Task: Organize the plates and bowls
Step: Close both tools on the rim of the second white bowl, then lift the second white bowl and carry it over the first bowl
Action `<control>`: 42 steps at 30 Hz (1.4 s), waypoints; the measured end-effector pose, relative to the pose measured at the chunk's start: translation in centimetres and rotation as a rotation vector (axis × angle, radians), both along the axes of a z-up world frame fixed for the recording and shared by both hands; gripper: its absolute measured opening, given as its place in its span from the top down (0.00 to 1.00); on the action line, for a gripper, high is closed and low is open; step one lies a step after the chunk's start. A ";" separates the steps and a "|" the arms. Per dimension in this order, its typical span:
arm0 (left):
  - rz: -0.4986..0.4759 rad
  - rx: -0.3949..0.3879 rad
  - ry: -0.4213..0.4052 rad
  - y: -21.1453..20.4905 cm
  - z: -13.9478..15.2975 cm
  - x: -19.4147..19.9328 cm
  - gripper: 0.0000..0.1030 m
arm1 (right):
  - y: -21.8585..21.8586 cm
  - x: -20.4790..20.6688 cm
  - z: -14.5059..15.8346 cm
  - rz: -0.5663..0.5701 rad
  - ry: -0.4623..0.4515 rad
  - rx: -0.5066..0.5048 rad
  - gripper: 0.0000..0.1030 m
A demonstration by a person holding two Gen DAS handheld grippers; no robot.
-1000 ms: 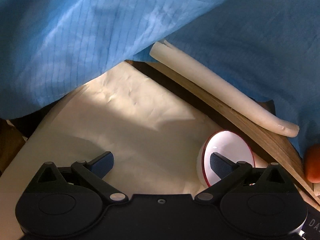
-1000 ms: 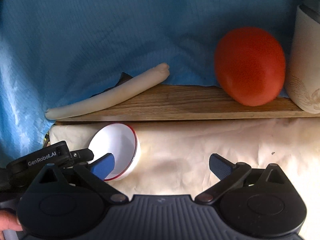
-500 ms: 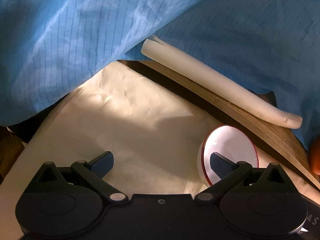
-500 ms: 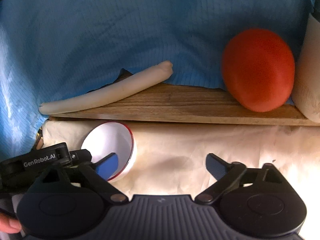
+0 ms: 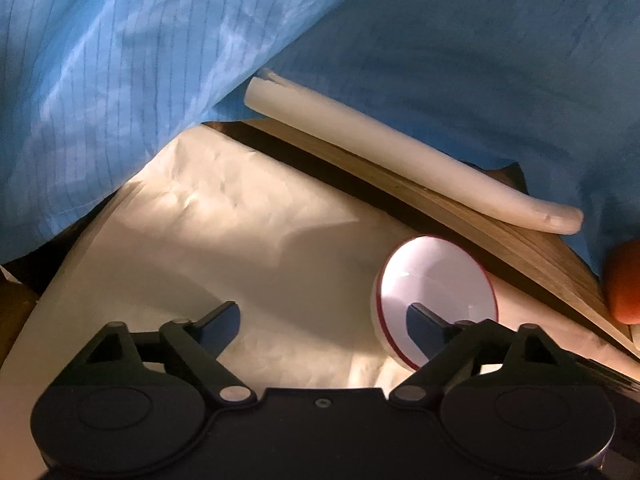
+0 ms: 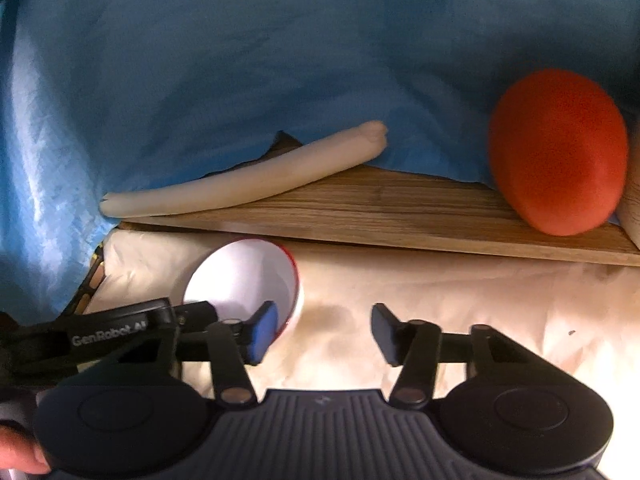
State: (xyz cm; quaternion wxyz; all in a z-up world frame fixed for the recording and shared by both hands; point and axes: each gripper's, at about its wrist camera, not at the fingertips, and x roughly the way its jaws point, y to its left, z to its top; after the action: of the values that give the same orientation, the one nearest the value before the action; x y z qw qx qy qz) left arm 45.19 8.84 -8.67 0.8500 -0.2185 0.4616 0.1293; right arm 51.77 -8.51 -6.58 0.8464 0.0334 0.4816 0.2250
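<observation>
White, red-rimmed bowl (image 6: 244,276) lies tipped at lower left beside the wooden board (image 6: 400,216). Left gripper (image 5: 324,320) and right gripper (image 6: 324,332), fingers apart, flank its rim, probably to right it.

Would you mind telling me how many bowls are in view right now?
1. The small white bowl with a red rim lies tipped on the cream cloth, just in front of the wooden board. Others may be hidden beyond the frames.
</observation>
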 end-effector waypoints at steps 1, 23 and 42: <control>-0.005 -0.004 -0.005 0.0 -0.1 0.0 0.19 | 0.1 0.0 0.0 0.006 0.004 0.004 0.60; -0.121 -0.104 -0.110 -1.2 -0.1 -0.7 0.90 | -0.5 -1.4 0.9 -0.015 0.023 0.077 0.89; -0.182 -0.095 -0.220 -4.8 6.1 -4.5 0.90 | -4.4 -5.7 6.2 -0.061 -0.091 0.095 0.89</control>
State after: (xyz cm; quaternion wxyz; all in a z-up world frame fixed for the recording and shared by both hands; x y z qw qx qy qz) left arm 40.64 4.06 -2.53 0.8922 -0.2288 0.3893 0.0049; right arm 46.09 -12.90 -0.40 0.8713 0.0777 0.4301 0.2230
